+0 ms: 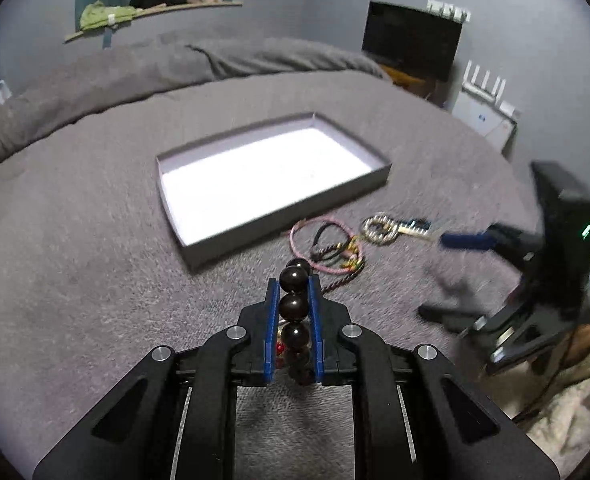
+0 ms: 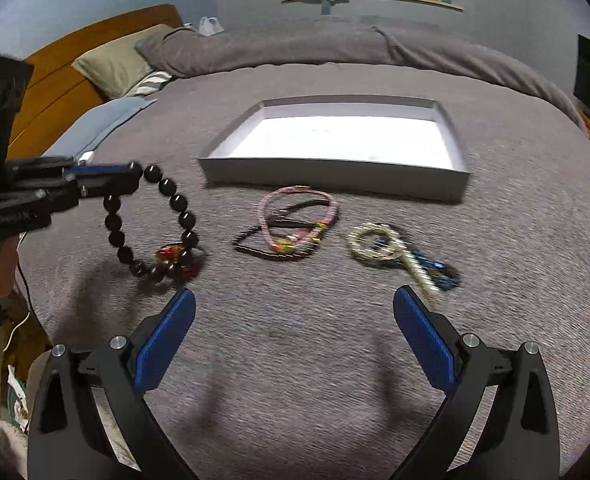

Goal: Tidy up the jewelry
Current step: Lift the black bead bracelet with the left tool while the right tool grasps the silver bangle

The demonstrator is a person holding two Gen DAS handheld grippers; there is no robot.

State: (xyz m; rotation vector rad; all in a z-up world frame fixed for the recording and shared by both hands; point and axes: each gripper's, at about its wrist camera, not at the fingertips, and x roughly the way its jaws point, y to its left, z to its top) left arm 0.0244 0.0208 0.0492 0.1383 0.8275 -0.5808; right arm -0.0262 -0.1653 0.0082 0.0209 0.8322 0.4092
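The left gripper (image 1: pixel 293 284) is clenched on a dark bead bracelet (image 2: pixel 151 224), which hangs above the grey bed cover (image 2: pixel 295 340); the right gripper (image 2: pixel 295 300) gapes wide, holding nothing. 3 more pieces lie just before the shallow box (image 2: pixel 335 178): a pink cord loop (image 2: pixel 295 216), a pale chain (image 2: pixel 375 244), a blue strand (image 2: pixel 439 270).

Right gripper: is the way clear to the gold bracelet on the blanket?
Probably yes. The right gripper is open and empty, and the gold bracelet lies uncovered just ahead on the blanket, overlapping only a blue piece.

Both wrist cameras look down steeply from close above the grey bed (image 1: pixel 95 240); both share the shallow grey cardboard tray with white floor (image 1: pixel 379 178) (image 2: pixel 335 178).
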